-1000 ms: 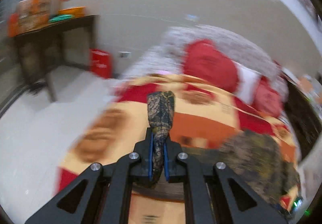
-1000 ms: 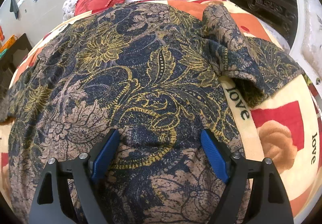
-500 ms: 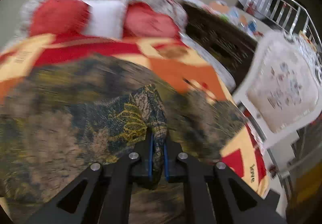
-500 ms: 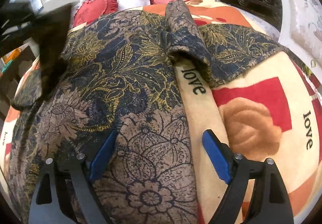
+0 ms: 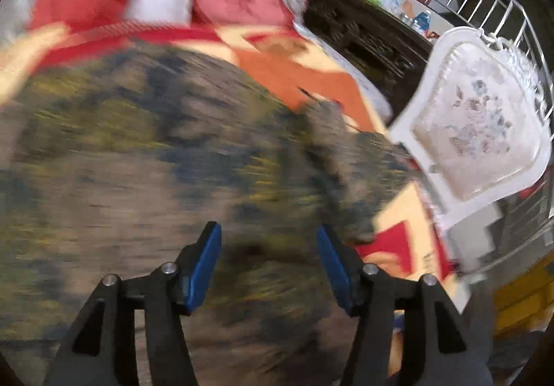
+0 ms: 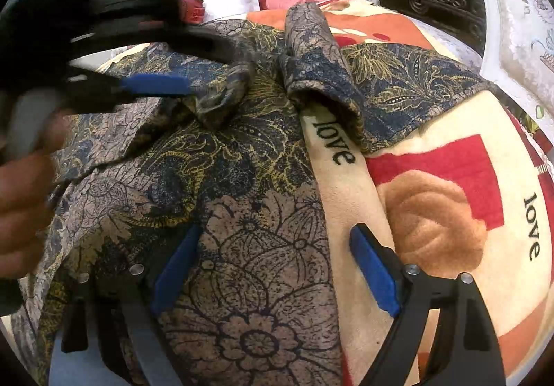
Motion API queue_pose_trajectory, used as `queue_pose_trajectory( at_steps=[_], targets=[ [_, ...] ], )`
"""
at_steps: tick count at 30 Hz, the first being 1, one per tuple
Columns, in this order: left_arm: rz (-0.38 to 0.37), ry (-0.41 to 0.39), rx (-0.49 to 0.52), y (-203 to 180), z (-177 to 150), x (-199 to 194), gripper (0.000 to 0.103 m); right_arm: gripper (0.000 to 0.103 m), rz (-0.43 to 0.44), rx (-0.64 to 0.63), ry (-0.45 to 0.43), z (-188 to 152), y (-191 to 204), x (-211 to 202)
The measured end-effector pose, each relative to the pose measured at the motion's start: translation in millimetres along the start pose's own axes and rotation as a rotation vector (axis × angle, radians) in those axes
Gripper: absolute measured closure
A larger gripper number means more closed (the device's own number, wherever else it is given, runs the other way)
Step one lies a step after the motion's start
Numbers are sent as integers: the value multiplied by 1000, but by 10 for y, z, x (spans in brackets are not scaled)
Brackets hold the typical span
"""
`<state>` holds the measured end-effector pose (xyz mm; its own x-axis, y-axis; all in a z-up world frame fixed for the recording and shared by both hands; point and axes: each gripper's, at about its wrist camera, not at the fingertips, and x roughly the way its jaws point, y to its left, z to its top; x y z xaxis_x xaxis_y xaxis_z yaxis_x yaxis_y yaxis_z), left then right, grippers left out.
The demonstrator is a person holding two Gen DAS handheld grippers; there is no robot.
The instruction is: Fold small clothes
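Observation:
A dark floral garment in navy, gold and tan (image 6: 242, 178) lies spread on the bed's blanket (image 6: 432, 185), with one part folded over near its middle and a rolled ridge at the far side. It fills the blurred left wrist view (image 5: 138, 160). My left gripper (image 5: 268, 264) is open and empty just above the cloth; it also shows in the right wrist view (image 6: 155, 84), blurred, over the folded-over part. My right gripper (image 6: 273, 271) is open and empty, low over the garment's near right edge, one finger over cloth and one over blanket.
The blanket is cream, red and orange with "love" printed on it. Red and white pillows (image 5: 159, 1) lie at the head of the bed. A white upholstered chair (image 5: 477, 129) and a dark carved cabinet (image 5: 363, 36) stand to the right, with a metal railing behind.
My left gripper swung right across the bed carrying a piece of the garment, then opened and let it go onto the cloth. My right gripper slid to the garment's right edge.

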<state>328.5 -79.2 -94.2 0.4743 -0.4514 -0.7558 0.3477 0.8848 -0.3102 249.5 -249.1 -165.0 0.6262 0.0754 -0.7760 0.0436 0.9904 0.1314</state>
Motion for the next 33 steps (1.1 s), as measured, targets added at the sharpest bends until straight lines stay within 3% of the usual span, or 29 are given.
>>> queue_pose_trajectory(
  at_steps=[2,3,4,6,7,8,9,10,11,13,16,17,18,20,23,25,26,27,28,31,33],
  targets=[
    [123,-63,7,385,-97,-323,42,15,4,-3,29,55,-4,-25],
    [181,-99,-6,587,-141,-477,42,22,-2,-9,33,99,0,-78],
    [236,-136,-32,798,-185,-627,42,32,-10,-13,15,140,9,-151],
    [318,-192,-103,1148,-260,-836,45,35,10,-25,-77,318,59,-364],
    [370,-222,-157,1360,-307,-925,52,35,22,-36,-119,407,97,-429],
    [414,-223,-222,1570,-333,-966,78,35,38,-70,-173,535,185,-480],
    [422,-210,-268,1706,-343,-961,98,35,50,-111,-186,650,286,-454],
    [424,-192,-311,1849,-354,-930,99,39,64,-157,-167,760,403,-367],
    [440,-182,-329,1939,-364,-878,99,41,72,-191,-146,820,490,-278],
    [454,-136,-351,2045,-380,-726,98,58,88,-257,-73,937,649,23],
    [476,-87,-365,2098,-424,-526,98,66,39,-255,35,938,567,465],
    [487,-81,-345,2078,-439,-475,95,66,1,-223,44,908,409,577],
    [499,-81,-325,2048,-448,-433,95,54,40,-169,22,887,277,581],
    [519,-82,-289,2009,-438,-418,94,53,85,-110,27,874,169,585],
    [539,-94,-310,1970,-435,-496,92,50,38,-156,40,883,266,562],
    [555,-140,-314,1867,-487,-641,86,49,16,-153,68,910,285,508],
    [542,-171,-300,1754,-532,-703,77,49,19,-141,66,933,282,429],
    [527,-188,-271,1620,-585,-733,67,49,37,-132,31,944,249,267],
    [517,-194,-238,1502,-633,-733,62,49,50,-131,-6,958,215,144],
    [462,-178,-114,1105,-857,-627,54,49,-18,-116,-107,1004,-187,-255],
    [438,-149,-64,975,-965,-492,49,49,-92,-21,-111,1056,-770,-371]
  ],
)
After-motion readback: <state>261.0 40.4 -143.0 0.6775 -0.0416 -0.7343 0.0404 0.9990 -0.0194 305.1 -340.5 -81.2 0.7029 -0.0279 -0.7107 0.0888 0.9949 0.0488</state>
